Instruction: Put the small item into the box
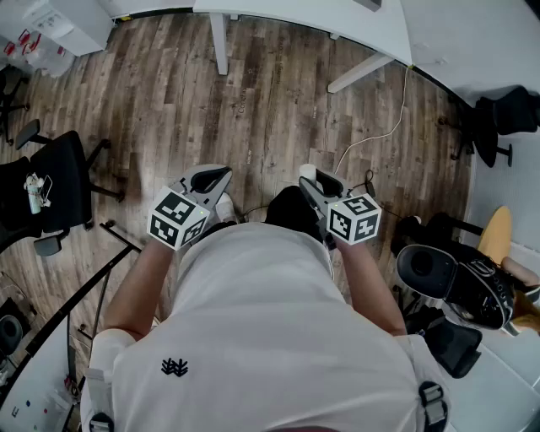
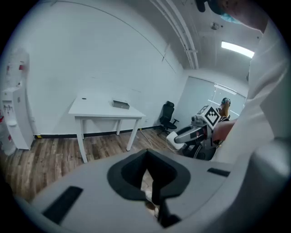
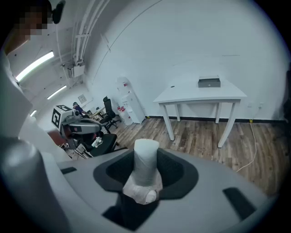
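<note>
A white roll [image 3: 146, 164] is clamped in the right tongs [image 3: 146, 184], left tongs [image 2: 153, 190] closed empty; the box [image 3: 209, 82], by the back edge of the counter [image 3: 191, 96], should be reached next.

Head camera: above me, steeply down onto wood floor [image 1: 253, 101]. My two gripper cameras: low, level, forward; both share distant white table [image 2: 91, 109] bearing box [image 2: 120, 104].

left tool [image 1: 221, 175] closed, right tool [image 1: 310, 181] clamped

The far tabletop [image 1: 321, 21] runs off the head view's top edge; the box [image 3: 209, 82] on it is too small to detail. The right tool [image 3: 145, 173] hides the lower end of the white roll [image 3: 146, 152].
</note>
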Available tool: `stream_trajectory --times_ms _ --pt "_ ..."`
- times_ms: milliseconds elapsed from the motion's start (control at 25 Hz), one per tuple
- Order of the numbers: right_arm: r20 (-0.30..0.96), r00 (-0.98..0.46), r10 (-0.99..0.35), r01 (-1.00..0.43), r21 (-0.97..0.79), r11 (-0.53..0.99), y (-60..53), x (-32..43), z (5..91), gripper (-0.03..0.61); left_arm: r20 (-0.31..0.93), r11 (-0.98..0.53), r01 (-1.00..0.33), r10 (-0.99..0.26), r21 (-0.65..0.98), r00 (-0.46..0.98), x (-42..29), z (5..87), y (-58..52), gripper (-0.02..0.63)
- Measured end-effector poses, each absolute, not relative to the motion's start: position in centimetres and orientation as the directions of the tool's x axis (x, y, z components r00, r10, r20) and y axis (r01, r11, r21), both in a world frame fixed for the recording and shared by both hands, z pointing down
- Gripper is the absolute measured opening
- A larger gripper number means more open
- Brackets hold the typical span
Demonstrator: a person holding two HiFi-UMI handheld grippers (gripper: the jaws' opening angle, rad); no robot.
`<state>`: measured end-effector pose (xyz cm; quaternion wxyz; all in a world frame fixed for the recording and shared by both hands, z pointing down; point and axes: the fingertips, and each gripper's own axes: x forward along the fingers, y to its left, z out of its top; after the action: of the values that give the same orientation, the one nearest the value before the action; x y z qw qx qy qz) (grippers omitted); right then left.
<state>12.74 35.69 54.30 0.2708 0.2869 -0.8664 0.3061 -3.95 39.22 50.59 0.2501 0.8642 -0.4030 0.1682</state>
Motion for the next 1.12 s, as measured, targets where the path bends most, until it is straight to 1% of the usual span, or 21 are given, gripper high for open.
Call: stream_trajectory --times_ms 120,240,400,600,760,960,1120 --pt "0.655 -0.678 -0.334 -0.673 -0.372 0.639 35.4 11.7 53.8 0.163 0.494 -0.535 -0.783 -0.611 0.318 0.618 -5.9 51.1 38.3 0.007" --pt "0.665 -0.666 -0.337 -0.684 -0.364 0.632 33.6 12.0 54.1 0.163 0.486 -0.531 -0.779 -0.612 0.333 0.624 -6.2 51.5 36.2 0.008" --pt "0.654 -0.665 -0.360 -0.700 -0.379 0.605 29.3 12.4 54.6 0.163 0.476 -0.548 -0.763 -0.598 0.344 0.645 -4.8 51.5 32.4 0.008" --pt "0.596 -0.706 -0.383 -0.689 -0.454 0.565 22.3 12.1 54.4 0.163 0.485 -0.563 -0.761 -0.593 0.323 0.643 -3.5 49.5 27.2 0.008" --pt "0.547 -0.731 -0.408 -0.675 -0.487 0.554 16.7 12.2 53.7 0.163 0.523 -0.580 -0.763 -0.573 0.285 0.631 -3.0 48.8 22.5 0.008" --pt "0.534 -0.735 -0.419 -0.677 -0.534 0.507 12.2 15.0 55.1 0.162 0.542 -0.582 -0.771 -0.573 0.259 0.615 -0.8 48.3 17.6 0.008" --pt "0.506 -0.726 -0.466 -0.687 -0.568 0.453 8.9 17.3 55.4 0.162 0.554 -0.629 -0.736 -0.530 0.251 0.642 2.2 48.0 14.6 0.006"
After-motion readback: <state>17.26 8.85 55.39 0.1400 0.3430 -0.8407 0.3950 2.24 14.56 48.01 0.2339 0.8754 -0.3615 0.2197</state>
